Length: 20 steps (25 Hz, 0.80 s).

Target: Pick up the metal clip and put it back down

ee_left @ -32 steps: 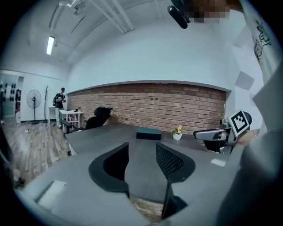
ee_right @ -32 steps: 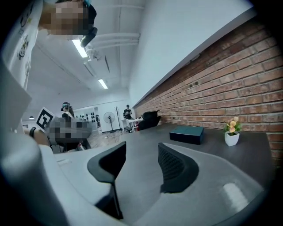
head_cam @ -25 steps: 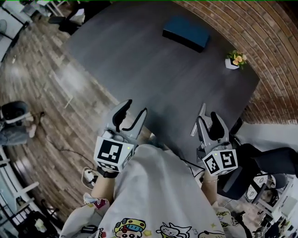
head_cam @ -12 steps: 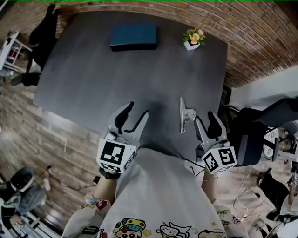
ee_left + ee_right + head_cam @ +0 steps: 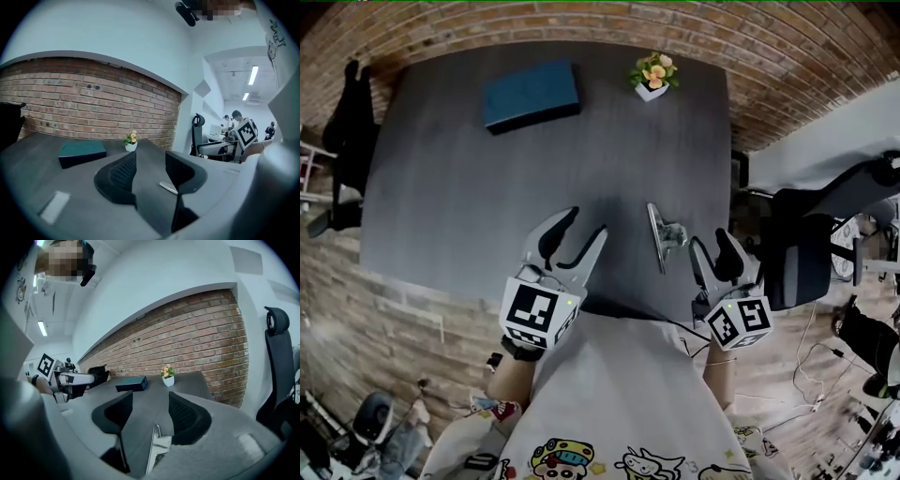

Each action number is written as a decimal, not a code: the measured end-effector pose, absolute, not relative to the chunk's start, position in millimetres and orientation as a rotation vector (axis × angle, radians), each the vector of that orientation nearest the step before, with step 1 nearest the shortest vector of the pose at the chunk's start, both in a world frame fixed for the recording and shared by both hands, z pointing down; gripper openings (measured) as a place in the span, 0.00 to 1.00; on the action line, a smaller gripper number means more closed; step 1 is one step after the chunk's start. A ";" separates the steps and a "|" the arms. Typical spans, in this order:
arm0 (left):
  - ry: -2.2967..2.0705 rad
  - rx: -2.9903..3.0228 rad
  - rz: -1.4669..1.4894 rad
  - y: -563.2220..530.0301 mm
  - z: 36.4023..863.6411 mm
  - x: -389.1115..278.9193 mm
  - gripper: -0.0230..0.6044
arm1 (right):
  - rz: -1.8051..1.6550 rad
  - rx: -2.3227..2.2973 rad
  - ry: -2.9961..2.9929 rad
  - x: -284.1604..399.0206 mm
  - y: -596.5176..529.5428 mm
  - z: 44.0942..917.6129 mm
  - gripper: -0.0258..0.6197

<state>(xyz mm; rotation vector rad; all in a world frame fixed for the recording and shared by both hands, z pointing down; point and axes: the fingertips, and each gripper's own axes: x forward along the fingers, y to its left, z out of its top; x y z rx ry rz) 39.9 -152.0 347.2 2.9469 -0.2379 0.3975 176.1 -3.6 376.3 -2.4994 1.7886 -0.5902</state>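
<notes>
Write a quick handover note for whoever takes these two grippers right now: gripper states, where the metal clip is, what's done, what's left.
Left gripper: jaws apart, empty, over the near edge of the dark table.
Right gripper: jaws apart, empty.
Metal clip: lying on the table between the two grippers, closer to the right one, not gripped.
Done: nothing is held; whether a lift has already happened does not show.
Left: if not, probably close the right jaws on the clip, lift it, set it back down.
</notes>
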 end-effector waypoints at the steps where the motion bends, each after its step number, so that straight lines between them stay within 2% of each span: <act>1: -0.223 2.945 0.404 -150.7 348.2 41.8 0.36 | -0.592 -2.503 1.779 176.4 -2.1 376.4 0.41; 20: -0.107 2.928 0.492 -136.4 367.7 83.0 0.35 | -0.694 -2.461 1.792 187.0 0.7 398.5 0.41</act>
